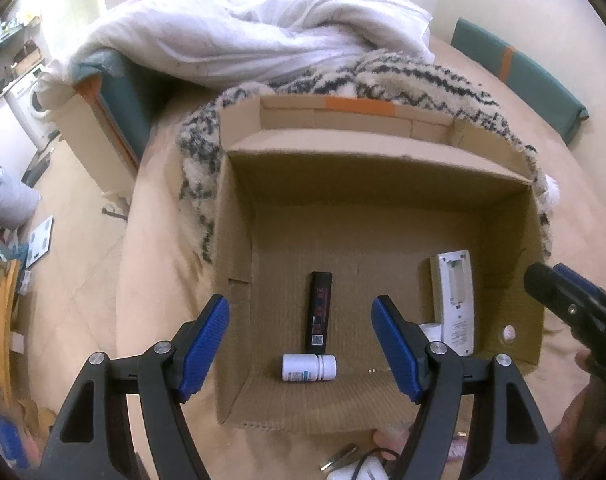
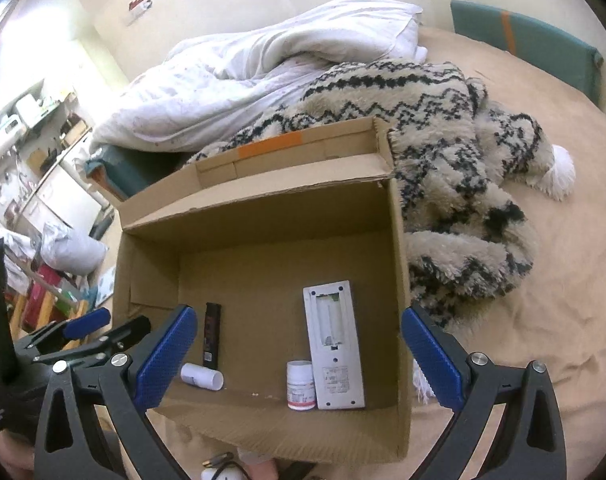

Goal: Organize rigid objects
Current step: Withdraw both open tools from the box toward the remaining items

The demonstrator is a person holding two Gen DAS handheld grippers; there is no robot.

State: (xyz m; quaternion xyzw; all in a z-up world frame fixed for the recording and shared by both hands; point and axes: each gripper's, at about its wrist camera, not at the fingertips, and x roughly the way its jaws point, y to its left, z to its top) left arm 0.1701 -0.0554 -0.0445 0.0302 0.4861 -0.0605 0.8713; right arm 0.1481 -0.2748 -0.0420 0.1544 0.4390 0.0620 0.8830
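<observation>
An open cardboard box [image 1: 375,200] [image 2: 263,220] sits on the bed. On its floor lie a black stick-shaped item [image 1: 319,312] [image 2: 212,336], a white pill bottle on its side [image 1: 309,367] [image 2: 202,376], and a white remote [image 1: 455,300] [image 2: 333,344] face down with its battery bay uncovered. A small white bottle with a red label [image 2: 301,386] stands beside the remote. My left gripper [image 1: 301,340] [image 2: 111,326] hovers open above the box's near left part, holding nothing. My right gripper [image 2: 297,356] [image 1: 551,280] is open wide over the near right part, also holding nothing.
A shaggy black-and-cream blanket [image 2: 443,152] lies behind and to the right of the box, with a white duvet [image 2: 263,64] beyond it. Small items, among them metal tweezers [image 1: 339,462], lie on the tan sheet [image 2: 543,280] in front of the box. Cluttered floor is on the left.
</observation>
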